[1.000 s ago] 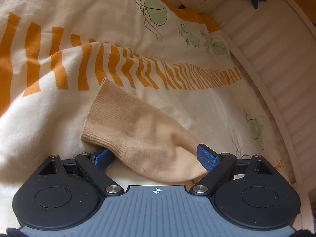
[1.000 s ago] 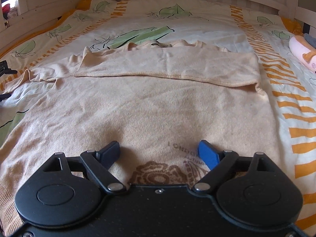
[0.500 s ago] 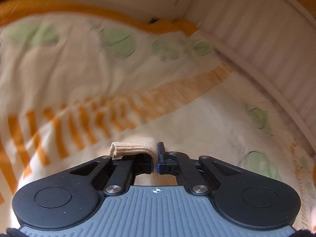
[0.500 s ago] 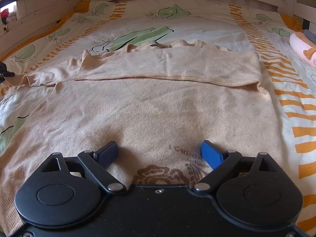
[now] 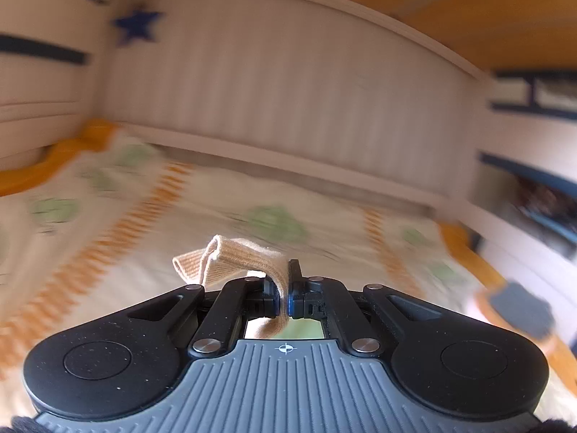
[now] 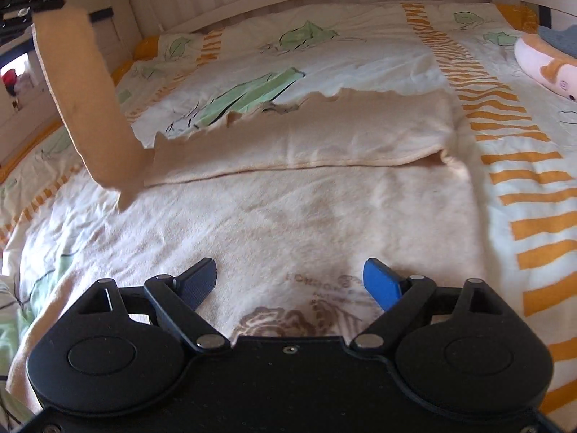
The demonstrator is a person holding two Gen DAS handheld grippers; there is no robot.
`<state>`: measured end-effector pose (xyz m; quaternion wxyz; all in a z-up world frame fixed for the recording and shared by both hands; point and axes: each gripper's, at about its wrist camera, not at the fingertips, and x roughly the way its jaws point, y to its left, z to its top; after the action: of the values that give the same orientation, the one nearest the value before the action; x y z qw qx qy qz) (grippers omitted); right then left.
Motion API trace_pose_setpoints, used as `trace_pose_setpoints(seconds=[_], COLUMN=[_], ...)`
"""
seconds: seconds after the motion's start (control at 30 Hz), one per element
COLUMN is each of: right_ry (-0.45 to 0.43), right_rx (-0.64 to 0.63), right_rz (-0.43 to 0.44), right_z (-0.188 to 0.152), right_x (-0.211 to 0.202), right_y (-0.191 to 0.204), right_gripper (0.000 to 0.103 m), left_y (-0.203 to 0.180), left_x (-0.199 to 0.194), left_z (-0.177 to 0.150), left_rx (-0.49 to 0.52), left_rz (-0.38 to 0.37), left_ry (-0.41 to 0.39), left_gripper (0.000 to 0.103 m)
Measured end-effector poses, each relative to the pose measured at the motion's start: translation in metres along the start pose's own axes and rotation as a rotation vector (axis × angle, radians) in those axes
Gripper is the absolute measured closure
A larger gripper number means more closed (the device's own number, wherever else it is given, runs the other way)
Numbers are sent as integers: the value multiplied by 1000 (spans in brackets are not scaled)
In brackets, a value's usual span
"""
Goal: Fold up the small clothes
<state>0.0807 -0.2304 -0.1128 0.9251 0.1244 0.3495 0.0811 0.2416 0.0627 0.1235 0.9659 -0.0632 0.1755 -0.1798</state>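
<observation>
Left wrist view
left gripper [image 5: 285,297]: jaws closed tight on the ribbed sleeve cuff [image 5: 234,258], no gap left between the pads
sleeve cuff: tan knit, pinched at its folded end; one loop stands out ahead of the jaws, a short tail hangs below them, clear of the bed
bedspread [image 5: 144,252]: cream with green leaves and orange stripes, blurred, lying well below the cuff
headboard [image 5: 288,90]: pale slatted panel across the far edge of the bed
blue star [image 5: 137,27]: on the wall near the far left corner

Right wrist view
right gripper [image 6: 290,285]: jaws wide open, nothing between them, poised above the sweater's near part by the brown print
sweater [image 6: 288,209]: tan, spread flat in the middle of the bed; its far part is folded over into a band running from side to side
sleeve [image 6: 83,101]: lifted off the bed, rising steeply from the sweater's left side toward the upper left corner, where the left gripper holds its end
soft toy [image 6: 544,65]: pink and orange, at the right edge of the bed near the far corner
</observation>
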Motion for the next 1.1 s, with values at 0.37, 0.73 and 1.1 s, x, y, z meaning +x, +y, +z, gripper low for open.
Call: trace_pose_setpoints(seconds=[0.37,0.73,1.1], right_ry=[-61,-62,-91], right_rx=[90,115,92], right_rz=[-13,-23,-16], right_z=[5,9,45], right_x=[-41,-44,-24], right_y=[-32,-46,-52], right_gripper=[14,14,19], left_y=[-148,-131,-1], left_x=[129,79,41], left_z=[-145,-166,-221], left_rx=[65,157,74], left_rz=[-250,-267,22], left_ry=[335,310,457], left_gripper=[68,36,36])
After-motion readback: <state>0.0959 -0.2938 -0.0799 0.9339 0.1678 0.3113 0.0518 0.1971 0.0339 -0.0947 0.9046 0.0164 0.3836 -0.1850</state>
